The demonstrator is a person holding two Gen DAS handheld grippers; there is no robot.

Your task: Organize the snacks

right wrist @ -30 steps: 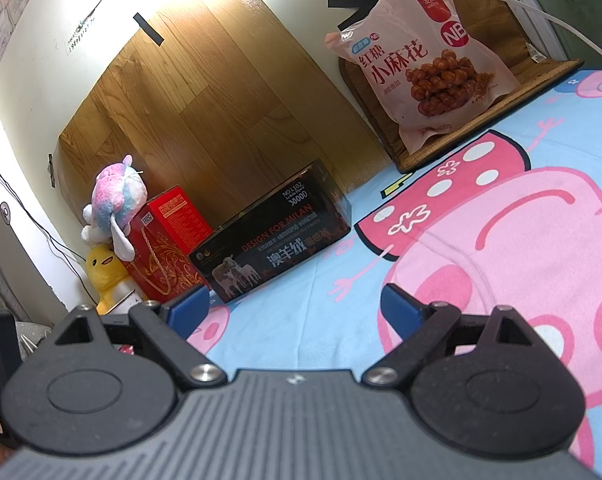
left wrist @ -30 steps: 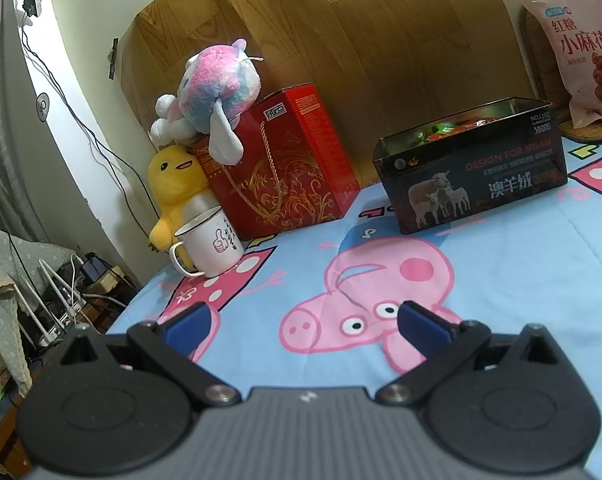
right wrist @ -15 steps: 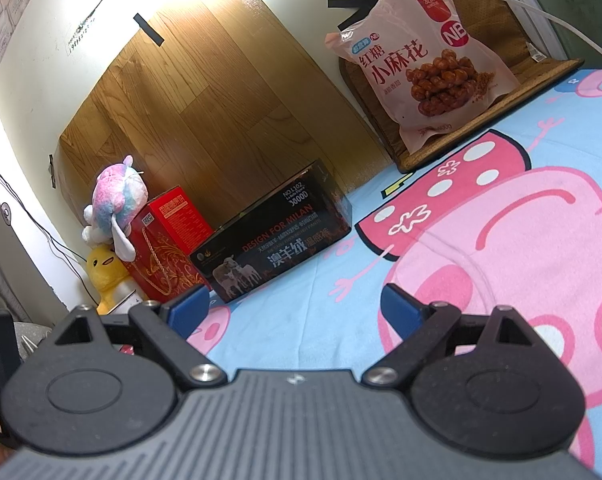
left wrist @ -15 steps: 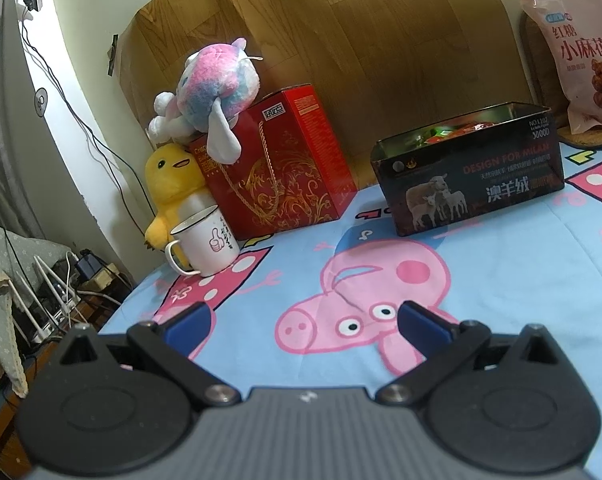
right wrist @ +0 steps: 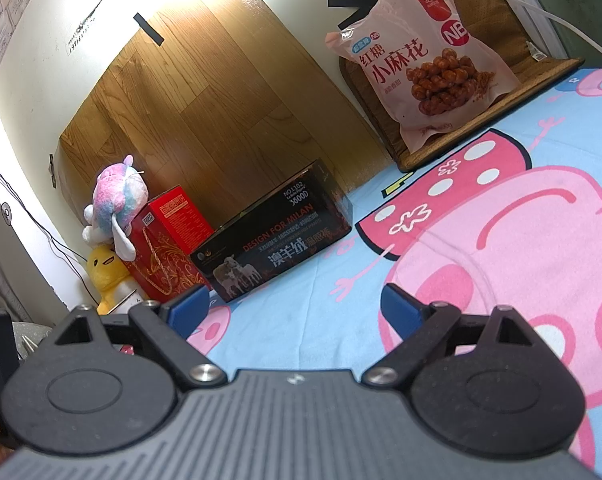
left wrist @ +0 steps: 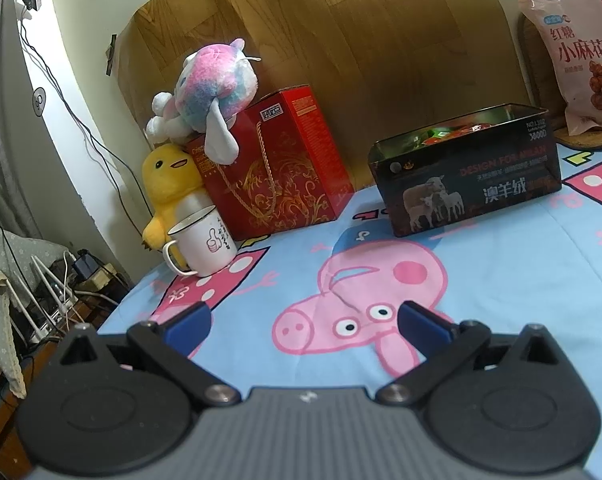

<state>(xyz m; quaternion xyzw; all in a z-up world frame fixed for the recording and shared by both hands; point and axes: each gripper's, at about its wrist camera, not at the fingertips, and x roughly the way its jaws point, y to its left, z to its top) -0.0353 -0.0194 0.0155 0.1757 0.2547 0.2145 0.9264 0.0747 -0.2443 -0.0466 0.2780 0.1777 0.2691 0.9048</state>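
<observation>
Both hand-held grippers, left and right, spread and empty. We'd take the snack bag, upper right, by its edge, into the tin.

We held our left gripper low and level, its two blue-tipped fingers spread wide apart with nothing between them. Our right gripper sat the same way, fingers parted wide and empty, pointing forward, tilted slightly.
</observation>
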